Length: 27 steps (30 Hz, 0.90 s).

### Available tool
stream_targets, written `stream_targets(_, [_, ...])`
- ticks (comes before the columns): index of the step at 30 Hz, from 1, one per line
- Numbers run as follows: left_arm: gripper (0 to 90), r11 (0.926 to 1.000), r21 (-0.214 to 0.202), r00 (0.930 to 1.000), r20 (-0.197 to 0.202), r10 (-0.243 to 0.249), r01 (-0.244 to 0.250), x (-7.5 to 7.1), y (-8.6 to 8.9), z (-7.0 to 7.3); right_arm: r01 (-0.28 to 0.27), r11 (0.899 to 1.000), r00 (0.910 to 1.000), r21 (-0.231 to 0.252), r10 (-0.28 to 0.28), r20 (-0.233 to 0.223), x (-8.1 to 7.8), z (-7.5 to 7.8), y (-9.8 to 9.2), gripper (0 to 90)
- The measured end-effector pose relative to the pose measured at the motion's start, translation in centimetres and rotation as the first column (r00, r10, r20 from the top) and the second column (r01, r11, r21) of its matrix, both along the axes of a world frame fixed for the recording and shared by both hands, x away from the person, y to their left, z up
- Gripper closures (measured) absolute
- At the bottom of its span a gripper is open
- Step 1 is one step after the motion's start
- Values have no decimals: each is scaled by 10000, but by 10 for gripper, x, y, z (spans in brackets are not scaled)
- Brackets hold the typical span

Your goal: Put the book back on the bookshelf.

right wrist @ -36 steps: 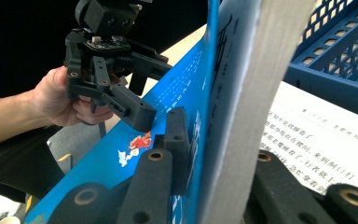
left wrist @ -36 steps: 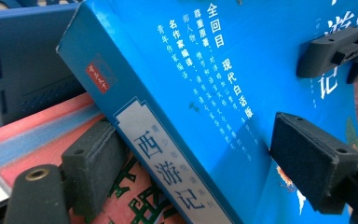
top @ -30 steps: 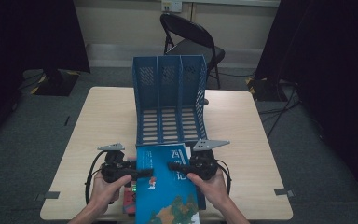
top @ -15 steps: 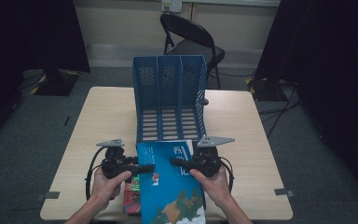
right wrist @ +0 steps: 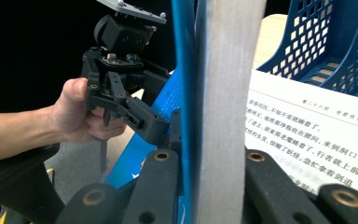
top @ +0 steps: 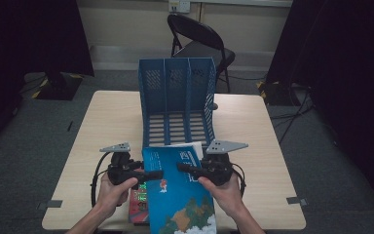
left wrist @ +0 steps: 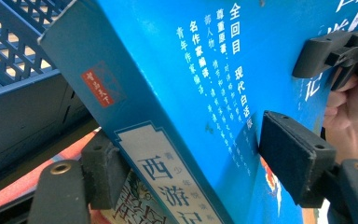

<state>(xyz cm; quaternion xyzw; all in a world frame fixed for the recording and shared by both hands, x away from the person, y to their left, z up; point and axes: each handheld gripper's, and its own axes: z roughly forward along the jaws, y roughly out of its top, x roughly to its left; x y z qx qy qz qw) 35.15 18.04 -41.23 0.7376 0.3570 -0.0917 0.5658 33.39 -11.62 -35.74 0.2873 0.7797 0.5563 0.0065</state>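
Observation:
A blue book (top: 175,195) with white Chinese lettering hangs tilted over the table's near edge, held between both grippers. My left gripper (top: 153,174) clamps the spine side; its pads (left wrist: 293,158) press on the book (left wrist: 182,84) above and below, around its full thickness. My right gripper (top: 182,167) is shut on the opposite edge, where its jaws pinch the blue cover (right wrist: 186,70) and a grey block of pages. A loose printed page (right wrist: 307,126) lies open to the right of it. The left gripper (right wrist: 163,130) appears beyond the book.
A blue three-slot file rack (top: 177,97) stands on the wooden table (top: 253,126) just beyond the book. A red book (top: 139,202) lies flat under the blue one. A black folding chair (top: 199,39) stands behind the table.
The right gripper has risen a little with its side of the blue book. The left gripper has stayed about where it was.

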Motion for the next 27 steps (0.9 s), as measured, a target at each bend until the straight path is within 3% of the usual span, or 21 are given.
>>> stream_targets(5, [289,9997,138,9998,110,-187,185,3,-1,7,160,9999,9999,-31,-160,-9,0,2,-1,822])
stream_targets(8, [328,9994,-137,9994,87,-325,327,6,3,12,171,9998,9998,-25,-171,112,-2,9,-1,822])
stream_targets(12, [349,9992,-260,9983,508,-281,294,4,7,24,108,9999,9997,94,-110,231,-1,20,-1,822])
stream_targets(17, [429,9954,-837,9954,874,-384,458,3,12,35,-3,9995,9993,304,-8,375,-2,31,-2,822])
stream_targets(21, [454,9960,-772,9955,873,-378,446,2,13,38,-43,9997,9993,226,35,360,2,34,-1,823])
stream_targets(26, [494,9929,-1137,9942,1049,-237,356,3,17,44,-72,9998,9985,159,63,544,2,39,2,822])
stream_targets(27, [499,9903,-1377,9937,1125,-32,187,4,18,47,-92,9998,9982,152,83,598,3,41,2,823])
